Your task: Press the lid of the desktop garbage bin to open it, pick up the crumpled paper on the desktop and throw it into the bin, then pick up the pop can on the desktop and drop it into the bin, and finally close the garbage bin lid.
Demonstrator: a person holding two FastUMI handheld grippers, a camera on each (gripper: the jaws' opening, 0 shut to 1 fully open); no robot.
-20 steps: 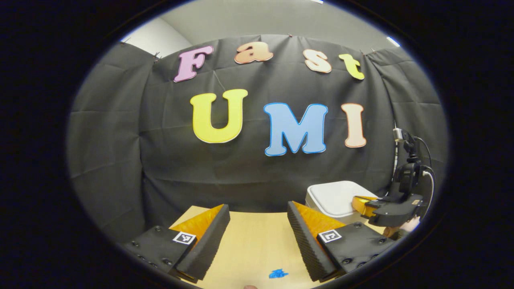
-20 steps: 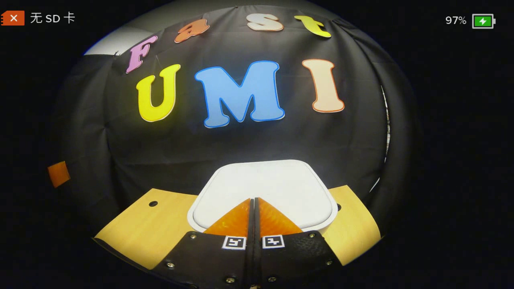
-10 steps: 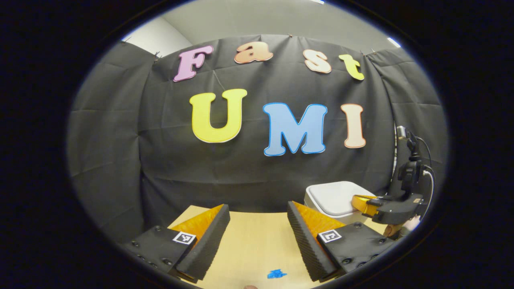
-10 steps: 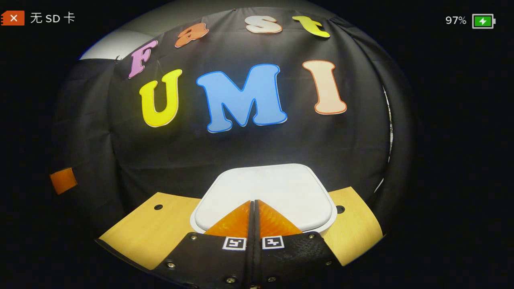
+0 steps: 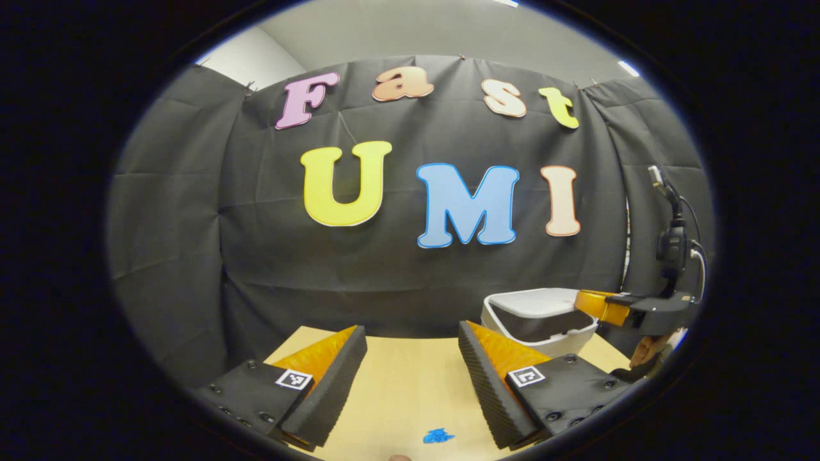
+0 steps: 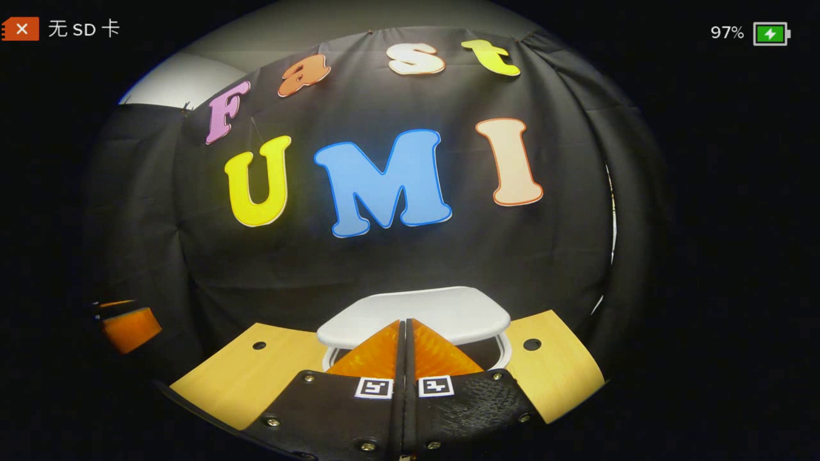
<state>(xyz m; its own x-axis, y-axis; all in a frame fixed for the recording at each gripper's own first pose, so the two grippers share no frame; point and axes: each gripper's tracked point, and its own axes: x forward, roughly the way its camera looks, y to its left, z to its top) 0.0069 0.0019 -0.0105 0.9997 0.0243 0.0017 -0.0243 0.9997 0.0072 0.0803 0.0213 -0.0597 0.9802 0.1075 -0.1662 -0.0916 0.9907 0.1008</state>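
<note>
The white desktop bin (image 5: 557, 342) stands at the table's back right, its lid (image 5: 535, 297) lifted at the front so a dark gap shows under it. In the right gripper view the raised lid (image 6: 416, 312) hangs just beyond my right gripper (image 6: 405, 323), which is shut with nothing between its fingers. From the left gripper view that right gripper (image 5: 608, 306) hovers level beside the lid's right edge, a hand under it. My left gripper (image 5: 410, 342) is open over the wooden table (image 5: 397, 384), left of the bin.
A small blue crumpled scrap (image 5: 439, 436) lies on the table near the front, between my left fingers. Two round holes (image 6: 259, 345) (image 6: 532, 344) sit in the tabletop (image 6: 237, 378) either side of the bin. Black cloth closes the back.
The bin lid has sprung up from flat to raised at its front. My right gripper has lifted off the lid and now sits higher. The left gripper has stayed put.
</note>
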